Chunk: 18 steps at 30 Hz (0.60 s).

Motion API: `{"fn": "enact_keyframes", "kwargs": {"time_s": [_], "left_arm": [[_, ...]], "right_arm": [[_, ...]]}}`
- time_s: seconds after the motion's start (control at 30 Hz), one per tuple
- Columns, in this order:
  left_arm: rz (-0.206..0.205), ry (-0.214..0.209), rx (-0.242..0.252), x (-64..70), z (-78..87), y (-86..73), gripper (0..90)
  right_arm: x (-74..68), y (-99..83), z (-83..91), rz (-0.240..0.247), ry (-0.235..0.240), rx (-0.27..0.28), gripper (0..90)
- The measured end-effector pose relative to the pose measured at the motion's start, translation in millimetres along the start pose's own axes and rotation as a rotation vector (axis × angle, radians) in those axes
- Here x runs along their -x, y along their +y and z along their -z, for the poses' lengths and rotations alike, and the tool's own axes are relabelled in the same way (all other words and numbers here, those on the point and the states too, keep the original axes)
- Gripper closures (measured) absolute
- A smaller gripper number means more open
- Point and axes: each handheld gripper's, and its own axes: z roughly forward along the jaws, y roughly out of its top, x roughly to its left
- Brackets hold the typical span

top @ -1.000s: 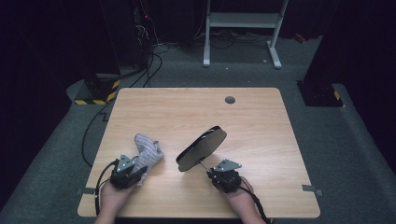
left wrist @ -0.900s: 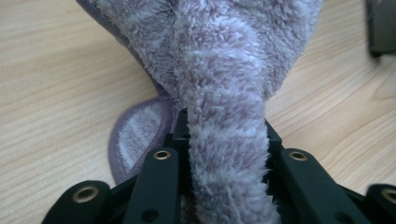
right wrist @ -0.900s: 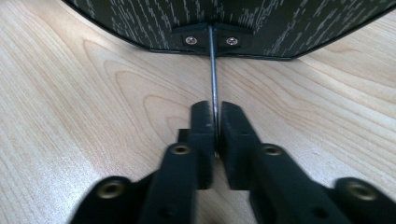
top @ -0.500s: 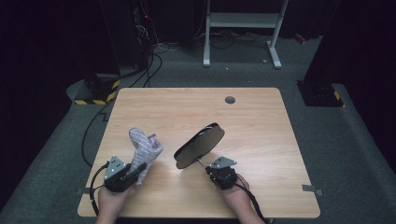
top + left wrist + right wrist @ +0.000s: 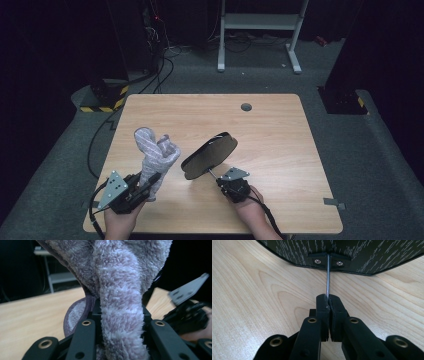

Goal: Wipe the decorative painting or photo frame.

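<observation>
Compared with the frame half a second earlier, the grey-lilac fluffy terry cloth (image 5: 152, 155) stands higher and more upright above the left gripper (image 5: 142, 186), and its top has drawn closer to the black oval disc on a thin metal rod (image 5: 210, 155). A second ago the cloth lay lower and bunched against the light wooden worktop (image 5: 270, 130). The disc has kept its tilt and its place over that interval, and the right gripper (image 5: 226, 182) has stayed near the front edge of the worktop.

Left gripper: in the left gripper view a thick fold of the cloth (image 5: 120, 302) runs straight up between the two black fingers (image 5: 83, 340), which press it from both sides (part-closed, stopped by the bulk of the fabric). The rest of the cloth spreads out above the fingers, and a hemmed edge hangs to the left of them. The cloth is over the front left part of the worktop.

Right gripper: in the right gripper view the fingers (image 5: 323, 315) are closed to contact, with the thin rod (image 5: 327, 277) clamped in the seam between their tips. The rod runs up from the tips to a bracket with two screws on the underside of the disc (image 5: 362, 255). The disc is held tilted above the middle of the worktop, just right of the cloth and apart from it.
</observation>
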Motion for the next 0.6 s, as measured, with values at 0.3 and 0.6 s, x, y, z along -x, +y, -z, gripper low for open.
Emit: {"fn": "enact_keyframes", "kwargs": {"time_s": [0.3,0.6], "left_arm": [[-0.085,-0.059,0.038,29.1,-23.0,31.6,68.9],[-0.095,-0.102,0.051,46.8,-65.4,62.1,68.8]], "right_arm": [[-3.6,-0.3,-0.2,0.018,0.008,0.003,87.5],[-5.0,-0.2,-0.4,0.027,0.006,0.005,87.7]]}}
